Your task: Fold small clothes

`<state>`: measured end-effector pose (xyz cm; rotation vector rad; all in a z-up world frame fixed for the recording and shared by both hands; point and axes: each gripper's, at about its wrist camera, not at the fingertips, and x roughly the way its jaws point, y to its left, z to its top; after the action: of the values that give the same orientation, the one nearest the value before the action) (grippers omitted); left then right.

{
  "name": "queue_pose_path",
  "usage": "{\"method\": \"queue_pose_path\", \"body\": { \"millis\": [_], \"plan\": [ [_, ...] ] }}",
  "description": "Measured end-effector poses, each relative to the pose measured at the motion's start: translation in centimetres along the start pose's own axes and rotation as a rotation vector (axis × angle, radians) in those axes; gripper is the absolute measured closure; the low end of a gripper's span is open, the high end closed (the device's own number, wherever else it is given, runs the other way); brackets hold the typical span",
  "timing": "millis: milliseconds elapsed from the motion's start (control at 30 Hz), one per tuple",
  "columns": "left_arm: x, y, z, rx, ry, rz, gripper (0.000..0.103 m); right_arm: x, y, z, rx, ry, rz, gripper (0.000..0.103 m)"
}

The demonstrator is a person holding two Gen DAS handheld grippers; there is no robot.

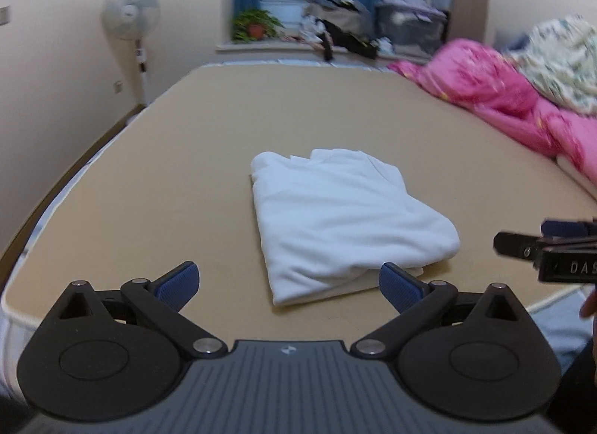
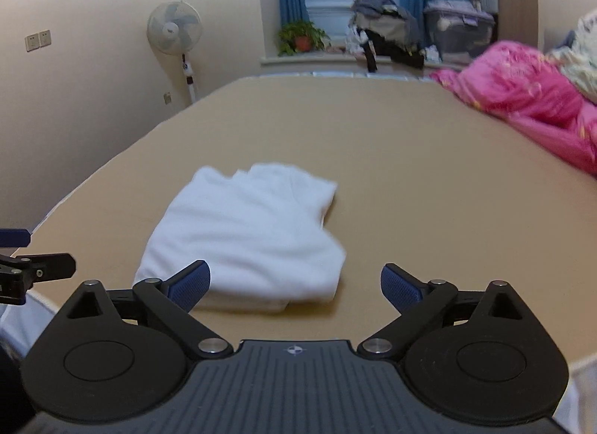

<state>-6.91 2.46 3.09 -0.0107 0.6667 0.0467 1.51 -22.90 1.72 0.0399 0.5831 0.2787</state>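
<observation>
Wall sockets [image 2: 38,40] only in right wrist view

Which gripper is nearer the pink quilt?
Right. The right gripper sits on the pink quilt side of the white garment; the left gripper is farther over, beyond the right one.

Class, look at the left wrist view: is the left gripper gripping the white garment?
No. The left gripper stands wide open, and the folded white garment lies free on the tan bed surface.
</observation>
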Motion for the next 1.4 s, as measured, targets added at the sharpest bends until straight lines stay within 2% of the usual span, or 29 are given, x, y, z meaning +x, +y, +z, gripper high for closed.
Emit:
{"method": "queue_pose_path", "body": {
  "millis": [100, 167, 300, 433, 733, 1400],
  "plan": [
    [0.5, -1.1, -1.7, 0.018, 0.013, 0.015, 0.000, -2.5, 0.0, -2.5, -0.032, 0.000, 0.003, 0.005],
    [1.0, -1.4, -1.6, 0.001, 0.039, 0.012, 0.000, -2.4, 0.4, -2.7, -0.046, -0.005, -0.003, 0.005],
    [2.4, -1.4, -1.2, -0.026, 0.030, 0.038, 0.000, -1.4, 0.4, -3.5, -0.031, 0.013, 0.010, 0.005],
    [3.9, -1.1, -1.1, -0.072, 0.065, 0.033, 0.000, -0.7, 0.3, -3.5, -0.037, 0.012, 0.016, 0.005],
    [5.2, -1.1, -0.6, -0.086, 0.050, 0.050, 0.000, -0.5, 0.0, -3.9, -0.083, 0.007, 0.029, 0.005],
    [5.8, -0.7, -0.5, -0.074, 0.049, 0.062, 0.000, -1.1, -0.2, -4.5, -0.091, 0.002, 0.042, 0.005]
  ]
}}
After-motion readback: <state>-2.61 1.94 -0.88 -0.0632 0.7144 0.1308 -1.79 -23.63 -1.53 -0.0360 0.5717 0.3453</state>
